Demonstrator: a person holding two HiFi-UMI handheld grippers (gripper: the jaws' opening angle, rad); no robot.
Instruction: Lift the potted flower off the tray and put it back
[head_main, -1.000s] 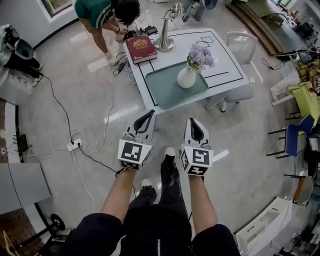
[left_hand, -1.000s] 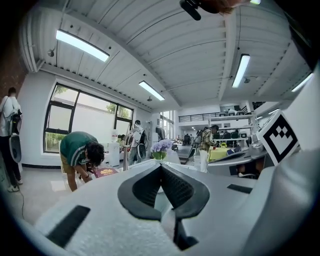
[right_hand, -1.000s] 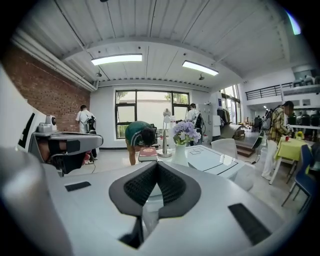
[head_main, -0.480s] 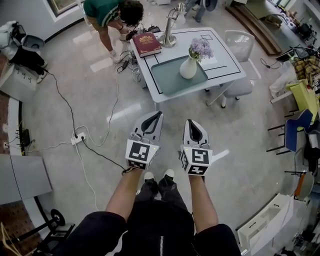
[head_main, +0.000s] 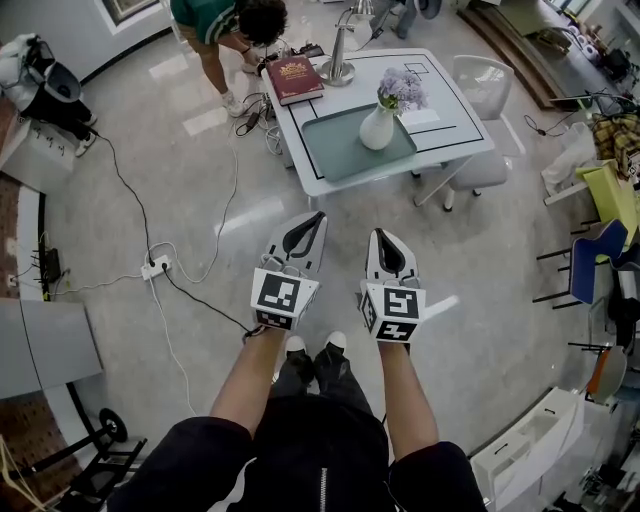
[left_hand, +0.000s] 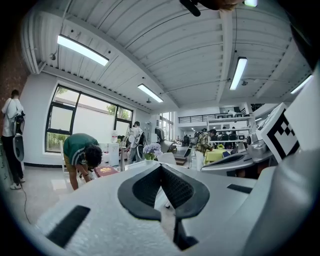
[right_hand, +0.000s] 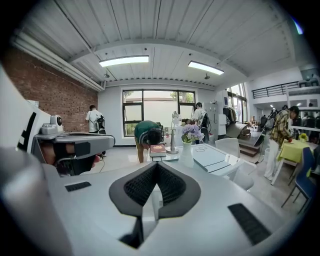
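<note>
Head view: left gripper (head_main: 319, 215) and right gripper (head_main: 380, 235), jaws together, seemingly empty, well apart from the potted flower (head_main: 383, 112).

The right gripper (right_hand: 157, 163), closed and empty, faces the potted flower (right_hand: 187, 150).

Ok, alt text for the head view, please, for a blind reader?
A person holds the left gripper and right gripper, shut and empty, short of a white table. There a vase of purple flowers stands on a green tray, near a red book and lamp.
</note>
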